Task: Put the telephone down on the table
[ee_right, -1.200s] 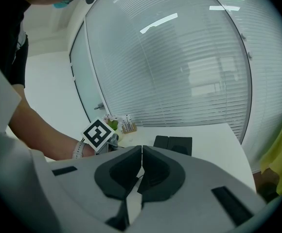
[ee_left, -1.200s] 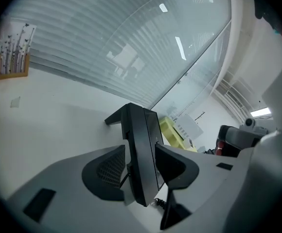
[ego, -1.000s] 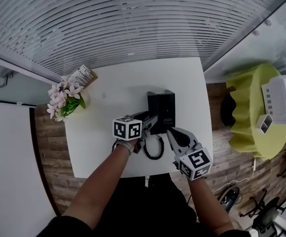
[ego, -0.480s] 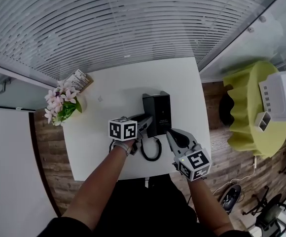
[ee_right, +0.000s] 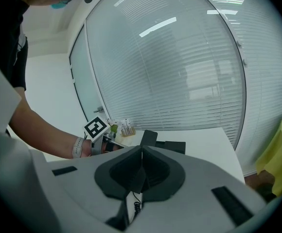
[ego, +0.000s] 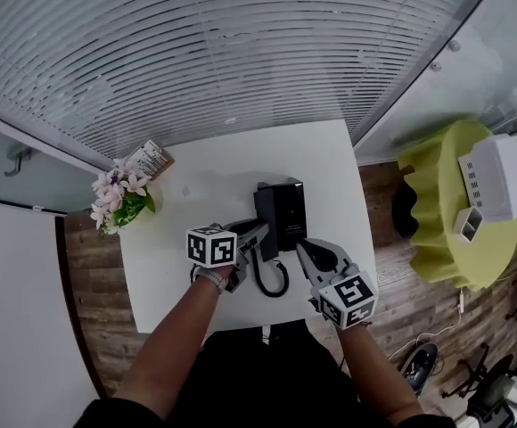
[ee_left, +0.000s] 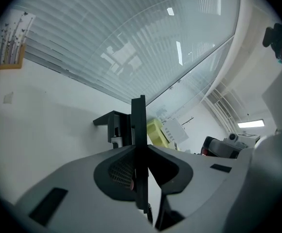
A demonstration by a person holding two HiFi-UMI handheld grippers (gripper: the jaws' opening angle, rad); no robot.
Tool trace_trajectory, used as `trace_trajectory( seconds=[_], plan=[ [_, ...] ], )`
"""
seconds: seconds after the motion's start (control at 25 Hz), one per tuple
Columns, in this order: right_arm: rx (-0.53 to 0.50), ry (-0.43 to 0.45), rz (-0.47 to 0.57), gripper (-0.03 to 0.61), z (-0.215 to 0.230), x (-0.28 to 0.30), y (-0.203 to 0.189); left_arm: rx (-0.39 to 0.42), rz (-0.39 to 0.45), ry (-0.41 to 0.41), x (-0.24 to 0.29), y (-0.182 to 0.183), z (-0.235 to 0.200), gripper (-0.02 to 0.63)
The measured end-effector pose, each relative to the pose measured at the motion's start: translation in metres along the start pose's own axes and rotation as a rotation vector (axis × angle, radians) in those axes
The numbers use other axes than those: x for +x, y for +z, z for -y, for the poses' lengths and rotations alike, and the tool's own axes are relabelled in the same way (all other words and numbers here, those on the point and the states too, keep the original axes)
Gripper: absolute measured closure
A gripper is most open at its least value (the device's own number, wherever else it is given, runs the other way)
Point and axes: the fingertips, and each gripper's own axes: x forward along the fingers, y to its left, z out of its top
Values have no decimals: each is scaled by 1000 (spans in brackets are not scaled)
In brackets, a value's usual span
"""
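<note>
- Since the earlier frame, left gripper (ego: 258, 231) jaws have been closing; they now clamp the black handset (ee_left: 139, 123).
- Telephone base (ego: 282, 212) rests right of centre on the table (ego: 196, 181).
- Right gripper (ego: 302, 245), near the base: jaws together, empty.

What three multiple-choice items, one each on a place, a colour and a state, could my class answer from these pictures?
1. Where do the pink flowers stand?
A) in a sink
B) at the white table's far left corner
C) on a shelf

2. What colour is the telephone base?
A) red
B) white
C) black

3. How do the right tool's jaws stand?
A) together, empty
B) wide apart
C) clamped on a cup

Answers:
1. B: the head view shows them at that corner.
2. C: its body is black.
3. A: the right gripper view shows the jaws meeting with nothing between.
</note>
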Motion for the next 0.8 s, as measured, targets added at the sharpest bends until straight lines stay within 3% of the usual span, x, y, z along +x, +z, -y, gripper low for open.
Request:
trace_trajectory(
  seconds=[0.36, 0.8],
  plan=[
    [-57, 75, 39, 555, -33, -15, 23, 53, 88, 8, -53, 21, 45, 537],
    [-122, 211, 29, 555, -88, -15, 28, 38, 161, 69, -134, 1, 55, 537]
  ],
)
